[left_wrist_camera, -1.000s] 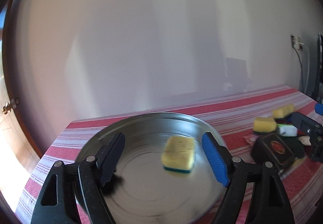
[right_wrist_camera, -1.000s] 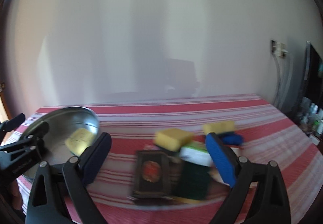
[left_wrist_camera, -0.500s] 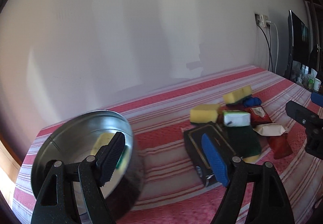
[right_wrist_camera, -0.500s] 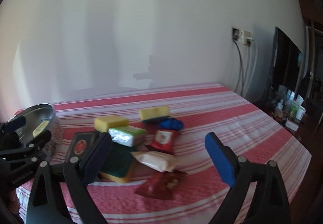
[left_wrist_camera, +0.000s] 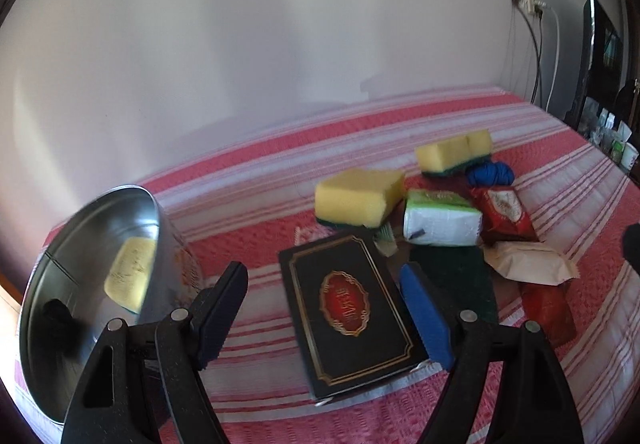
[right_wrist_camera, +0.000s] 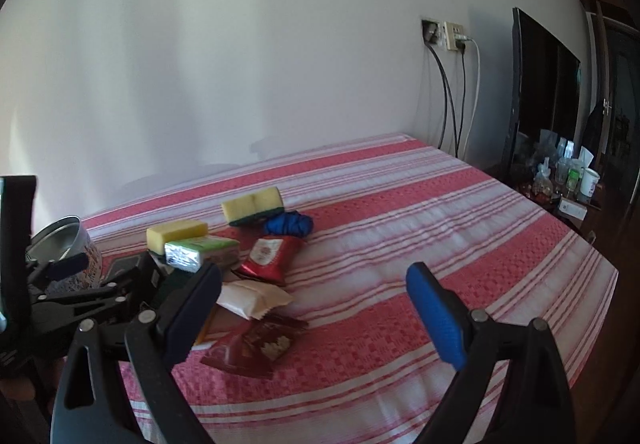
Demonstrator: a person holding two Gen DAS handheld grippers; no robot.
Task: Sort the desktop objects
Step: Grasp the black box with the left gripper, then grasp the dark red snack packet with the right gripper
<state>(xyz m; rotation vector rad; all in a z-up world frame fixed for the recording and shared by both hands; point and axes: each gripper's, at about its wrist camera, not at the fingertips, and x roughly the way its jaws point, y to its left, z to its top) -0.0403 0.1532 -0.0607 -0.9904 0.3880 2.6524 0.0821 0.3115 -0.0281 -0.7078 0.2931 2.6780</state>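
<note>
My left gripper (left_wrist_camera: 322, 270) is open and hangs over a black box with a red oval emblem (left_wrist_camera: 348, 312), touching nothing. To its left a tilted metal bowl (left_wrist_camera: 80, 244) holds a yellow sponge (left_wrist_camera: 130, 276). Behind the box lie two more yellow sponges (left_wrist_camera: 358, 195) (left_wrist_camera: 454, 153), a green-white packet (left_wrist_camera: 440, 217), a blue bundle (left_wrist_camera: 490, 173), a red snack pack (left_wrist_camera: 504, 213) and a beige packet (left_wrist_camera: 528, 262). My right gripper (right_wrist_camera: 314, 272) is open and empty over the striped cloth, right of the pile's beige packet (right_wrist_camera: 256, 294) and dark red packet (right_wrist_camera: 256, 348).
The red-and-white striped cloth (right_wrist_camera: 420, 203) covers the table, which ends at the right and near edges. A wall socket with cables (right_wrist_camera: 444, 33), a dark screen (right_wrist_camera: 544, 91) and small bottles and cups (right_wrist_camera: 568, 171) stand beyond the right edge.
Both grippers swung right, away from the bowl. The left one went from over the bowl to over the black box; the right one passed the pile. Both stayed open.
</note>
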